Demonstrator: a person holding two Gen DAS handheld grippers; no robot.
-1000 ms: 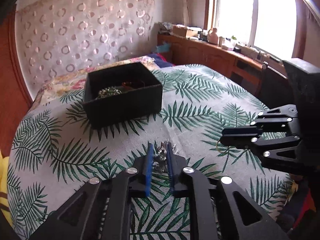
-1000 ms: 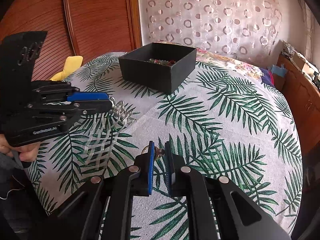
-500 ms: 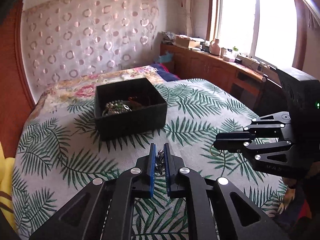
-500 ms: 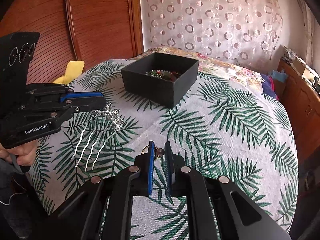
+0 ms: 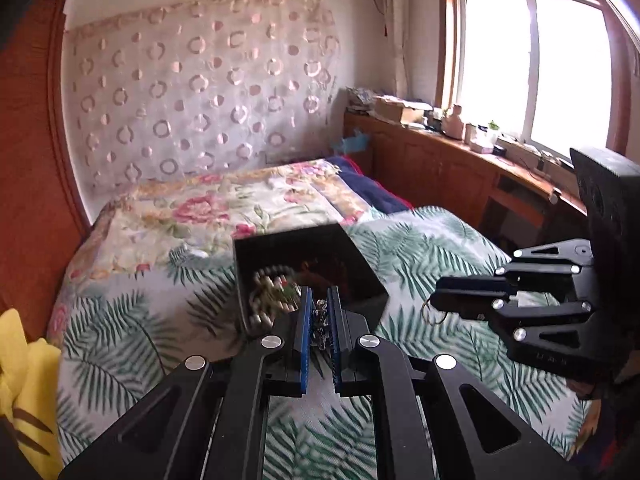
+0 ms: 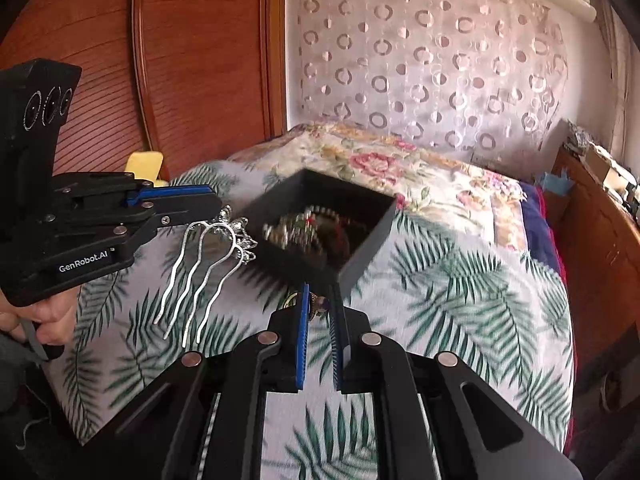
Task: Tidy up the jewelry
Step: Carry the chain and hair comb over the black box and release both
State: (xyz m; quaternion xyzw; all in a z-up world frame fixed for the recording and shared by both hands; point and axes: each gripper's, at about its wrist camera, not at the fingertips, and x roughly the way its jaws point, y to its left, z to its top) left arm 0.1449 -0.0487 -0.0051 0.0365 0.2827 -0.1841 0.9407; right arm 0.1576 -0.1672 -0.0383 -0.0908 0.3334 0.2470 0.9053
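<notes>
Black gripper [image 6: 319,312] with blue pads [image 6: 303,336], silver screws [image 6: 268,337]; "GenRobot.AI" marking [image 6: 83,263]; bare-skinned hand [image 6: 48,322].

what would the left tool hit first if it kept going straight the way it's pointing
Most likely the black box: the left tool, shut on the silver hair comb, points at its near wall and beaded contents. Depth is unclear, so it may pass just above the rim.

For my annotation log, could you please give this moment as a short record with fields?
surface: bed with palm-leaf cover
left gripper: shut on silver hair comb, its prongs hanging down
right gripper: shut on small ring-like piece
black box: open, beaded jewelry inside
position: both grippers held near the box
</notes>
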